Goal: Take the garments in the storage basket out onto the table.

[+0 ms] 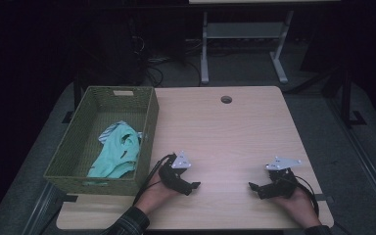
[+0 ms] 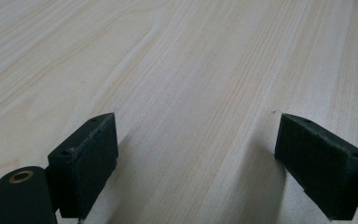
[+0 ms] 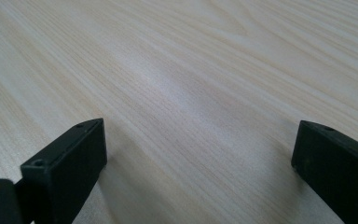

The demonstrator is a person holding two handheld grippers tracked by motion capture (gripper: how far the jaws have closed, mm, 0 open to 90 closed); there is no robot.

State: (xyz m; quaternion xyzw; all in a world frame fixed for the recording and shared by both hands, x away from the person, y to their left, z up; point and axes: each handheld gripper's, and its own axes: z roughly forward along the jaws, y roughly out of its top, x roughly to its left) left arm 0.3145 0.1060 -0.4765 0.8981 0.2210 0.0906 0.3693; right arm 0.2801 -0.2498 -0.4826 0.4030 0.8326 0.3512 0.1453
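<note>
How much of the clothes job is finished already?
Looks done: the mint green clothes lie in the woven basket. In hand: nothing; the left claw and right claw rest open on the table. Left: no more clothes show on the table, so probably nothing.

Left claw (image 1: 192, 186) and right claw (image 1: 254, 188) low, jaws wide apart, pointing toward each other.

left gripper (image 1: 192, 186): black body, grey three-cornered plate, black looping cable, brass-ringed hole | right gripper (image 1: 254, 188): black, grey plate, black cable | jaws: blocky black pads, screw holes | left sleeve (image 1: 129, 223): dark plaid
</note>
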